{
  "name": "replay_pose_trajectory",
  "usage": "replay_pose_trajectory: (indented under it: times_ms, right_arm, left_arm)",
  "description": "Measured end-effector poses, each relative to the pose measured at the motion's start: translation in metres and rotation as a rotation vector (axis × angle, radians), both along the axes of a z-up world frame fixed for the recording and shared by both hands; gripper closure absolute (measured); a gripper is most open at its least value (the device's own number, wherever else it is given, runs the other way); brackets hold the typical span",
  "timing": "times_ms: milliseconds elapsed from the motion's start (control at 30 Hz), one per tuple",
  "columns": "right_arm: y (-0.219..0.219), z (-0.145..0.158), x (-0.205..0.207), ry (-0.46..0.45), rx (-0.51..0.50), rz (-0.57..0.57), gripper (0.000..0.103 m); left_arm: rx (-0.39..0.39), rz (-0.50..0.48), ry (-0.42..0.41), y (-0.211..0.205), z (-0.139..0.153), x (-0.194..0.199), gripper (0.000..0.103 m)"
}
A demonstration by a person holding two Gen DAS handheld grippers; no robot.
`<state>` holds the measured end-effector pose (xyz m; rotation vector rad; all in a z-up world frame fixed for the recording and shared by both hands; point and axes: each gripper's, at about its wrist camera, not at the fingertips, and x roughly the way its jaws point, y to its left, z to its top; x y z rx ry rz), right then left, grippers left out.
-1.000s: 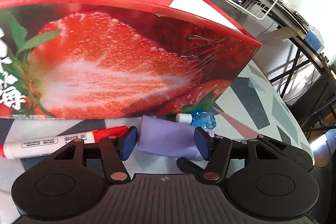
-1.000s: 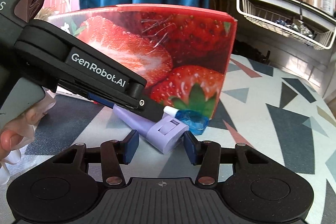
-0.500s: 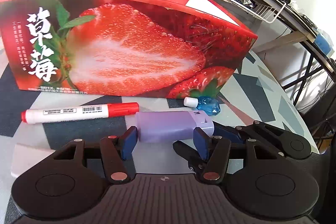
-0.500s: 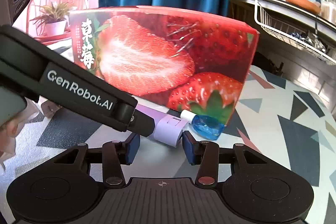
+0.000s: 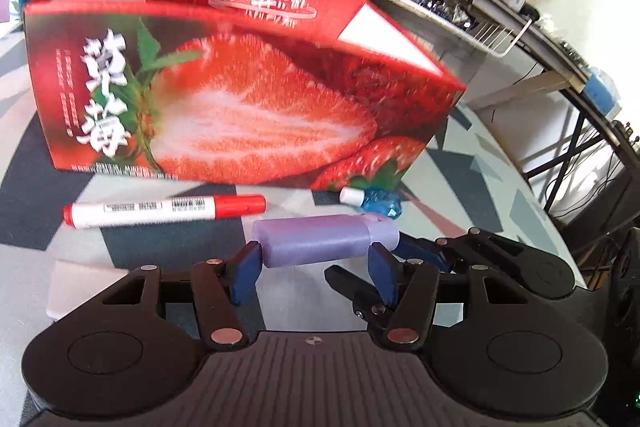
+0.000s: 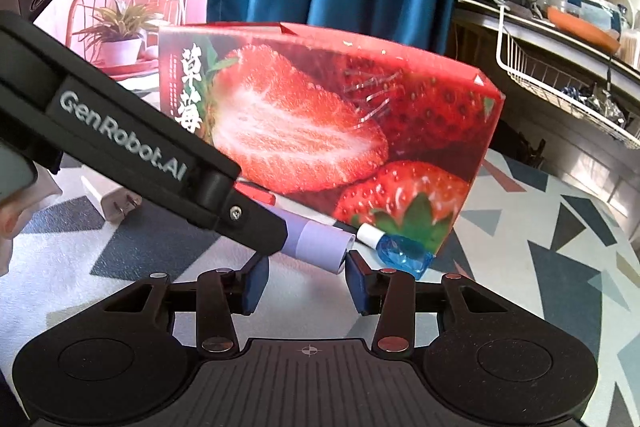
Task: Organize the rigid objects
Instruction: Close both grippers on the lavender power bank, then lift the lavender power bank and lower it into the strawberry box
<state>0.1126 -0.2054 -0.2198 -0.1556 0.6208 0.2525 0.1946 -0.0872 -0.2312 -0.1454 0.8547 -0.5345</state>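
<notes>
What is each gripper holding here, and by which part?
The left gripper grips the purple tube across its body, lengthwise. The right gripper sits at the tube's cap end; whether its pads press cannot be told.

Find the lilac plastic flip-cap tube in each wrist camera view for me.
Left wrist: lilac plastic flip-cap tube lies sideways, lower centre, between the left gripper's pads.
Right wrist: tube's cap end centre, emerging beside the black gripper arm.
Shared landmark: red strawberry-printed box behind it.
</notes>
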Motion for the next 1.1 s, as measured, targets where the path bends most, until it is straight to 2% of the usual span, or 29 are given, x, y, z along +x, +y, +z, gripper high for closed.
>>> replay_pose_trajectory:
  times_ms: [167,467,667,900,1100]
  right_arm:
    - [0.004,0.021,-0.002,-0.045,-0.011,0.017,0.064]
    - [0.007,0.081,0.009,-0.163,-0.04,0.038,0.064]
    - [0.018,0.109,0.03,-0.207,-0.09,0.075,0.063]
    - [0.01,0.124,0.08,-0.153,-0.048,0.074,0.062]
    - [0.0,0.115,0.124,-0.039,0.007,0.04,0.062]
  left_arm:
    - [-0.018,0.006,-0.039,0.009,0.021,-0.003,0.043]
    - [-0.096,0.034,-0.166,0.023,0.072,-0.003,0.043]
    - [-0.13,0.094,-0.182,0.03,0.088,0.014,0.043]
    - [-0.122,0.087,-0.132,0.027,0.104,0.058,0.043]
    - [-0.104,0.083,-0.033,0.021,0.094,0.096,0.043]
